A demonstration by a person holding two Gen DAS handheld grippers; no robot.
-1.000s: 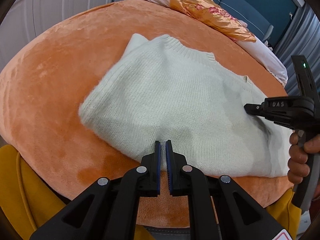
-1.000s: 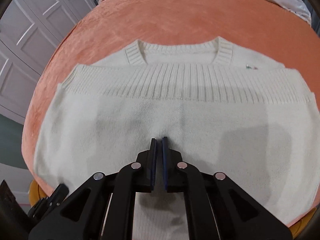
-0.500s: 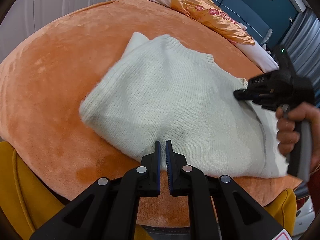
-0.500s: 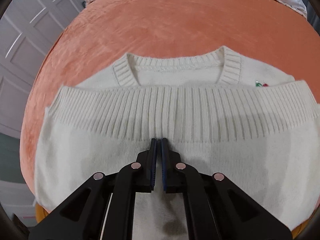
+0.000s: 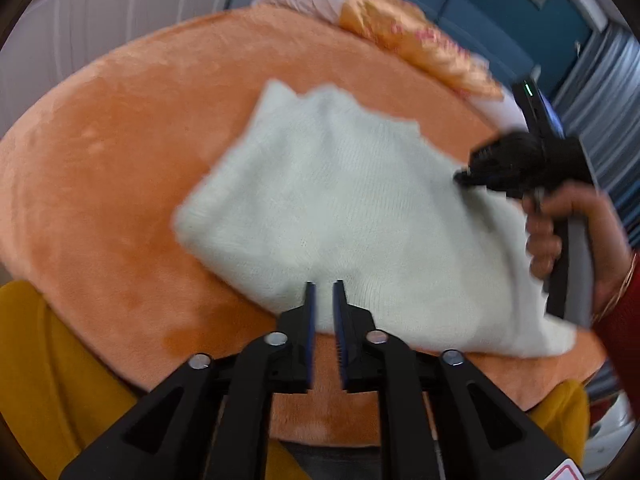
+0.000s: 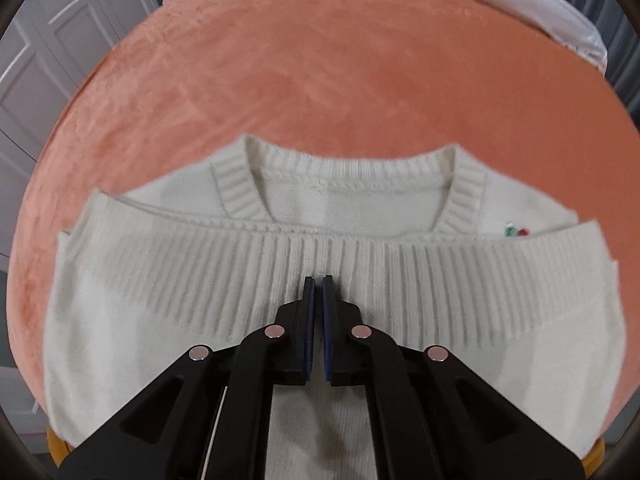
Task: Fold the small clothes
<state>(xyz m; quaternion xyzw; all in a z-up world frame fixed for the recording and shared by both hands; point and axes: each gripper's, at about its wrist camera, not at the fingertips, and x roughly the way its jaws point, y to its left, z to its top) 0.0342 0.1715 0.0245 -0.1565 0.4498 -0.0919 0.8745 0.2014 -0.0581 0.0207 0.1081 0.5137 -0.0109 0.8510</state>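
Across both views spreads an orange plush blanket (image 6: pixel 320 80), filling most of each frame and curving away at the edges. White panelled doors (image 6: pixel 52 52) stand at the upper left of the right wrist view; in the left wrist view a dark blue wall (image 5: pixel 500 12) fills the upper right. At the blanket's far edge lies white bedding (image 6: pixel 540 4) with an orange flowered cloth (image 5: pixel 420 48) over it. Yellow fabric (image 5: pixel 48 360) shows below the blanket at the lower left of the left wrist view.

On the blanket lies a cream knitted sweater (image 6: pixel 160 320), folded so that its ribbed hem (image 6: pixel 440 272) runs across the middle of the right wrist view, just below the ribbed neckline (image 6: pixel 352 168). A small red and green emblem (image 6: pixel 516 232) peeks out at the right, just above the hem.

The right gripper (image 6: pixel 319 280) sits in the lower middle of its own view, its fingers pressed nearly together with only a sliver of gap, tips over the ribbed hem; no knit shows between them, and whether they touch it I cannot tell. In the left wrist view it appears blurred at the right edge, held by a hand (image 5: pixel 568 232) with a red sleeve (image 5: pixel 624 328) behind it.

The left gripper (image 5: pixel 323 286) is at the lower middle of its view, its jaws having just been opening: the fingers stand slightly apart, tips over the sweater's near edge, with nothing pinched between them.

No containers are in view.
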